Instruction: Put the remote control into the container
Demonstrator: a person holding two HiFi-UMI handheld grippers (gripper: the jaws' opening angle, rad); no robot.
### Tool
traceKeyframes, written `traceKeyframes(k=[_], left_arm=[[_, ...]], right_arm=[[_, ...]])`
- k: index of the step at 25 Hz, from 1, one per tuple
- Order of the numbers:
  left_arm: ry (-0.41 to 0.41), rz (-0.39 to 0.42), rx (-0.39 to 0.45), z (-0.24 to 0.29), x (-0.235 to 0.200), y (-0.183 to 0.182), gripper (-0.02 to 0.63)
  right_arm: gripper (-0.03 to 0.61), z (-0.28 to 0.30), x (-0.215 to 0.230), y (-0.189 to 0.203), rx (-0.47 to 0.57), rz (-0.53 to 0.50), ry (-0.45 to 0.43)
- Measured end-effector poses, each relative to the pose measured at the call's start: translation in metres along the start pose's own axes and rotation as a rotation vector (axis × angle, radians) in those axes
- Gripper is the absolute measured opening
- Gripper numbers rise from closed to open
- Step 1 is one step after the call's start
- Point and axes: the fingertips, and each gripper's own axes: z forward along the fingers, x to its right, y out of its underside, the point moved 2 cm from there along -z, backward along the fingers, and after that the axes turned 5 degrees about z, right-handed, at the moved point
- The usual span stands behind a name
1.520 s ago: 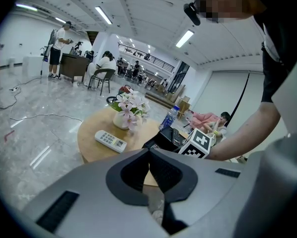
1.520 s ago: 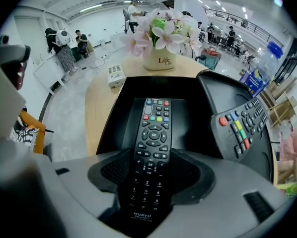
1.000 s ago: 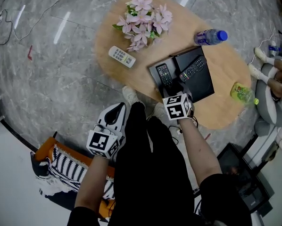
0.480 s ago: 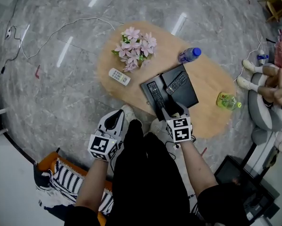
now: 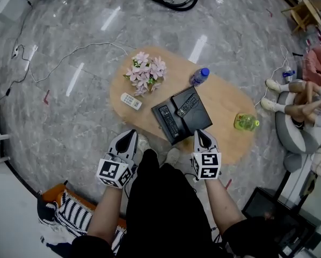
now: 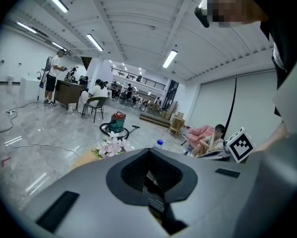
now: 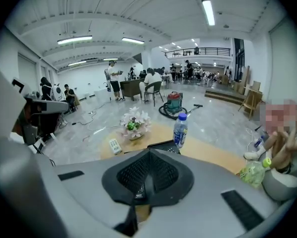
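remote control inside container; left gripper, right gripper closed, empty

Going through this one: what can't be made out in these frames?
Black rectangular container: mostly hidden in the gripper views behind the shut left gripper and right gripper.
Two black remote controls inside it: head view, button markings too small.
White remote control beside the pink flowers: head view, markings too small.
Green bottle: head view, label too small to read.

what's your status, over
Left tongs shut, empty; right tongs just closed, empty. Two black remotes in container. White remote beside flowers, outside it. Nothing blocking.
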Motion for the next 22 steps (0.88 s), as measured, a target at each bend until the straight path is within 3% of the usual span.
traceKeyframes(k=[11, 16, 22], left_arm=[[0.07, 0.043, -0.001, 0.03, 0.044, -0.006, 0.006], [0.064, 0.042, -0.017, 0.035, 0.047, 0.001, 0.006], [0.008, 0.036, -0.002, 0.025, 0.027, 0.001, 0.006]], right_arm=[[0.009, -0.028, 0.043, -0.005, 0.048, 0.019, 0.032], [0.009, -0.03, 0.055, 0.006, 0.035, 0.036, 0.039], [0.009, -0.001, 0.031, 0.009, -0.015, -0.037, -0.038]])
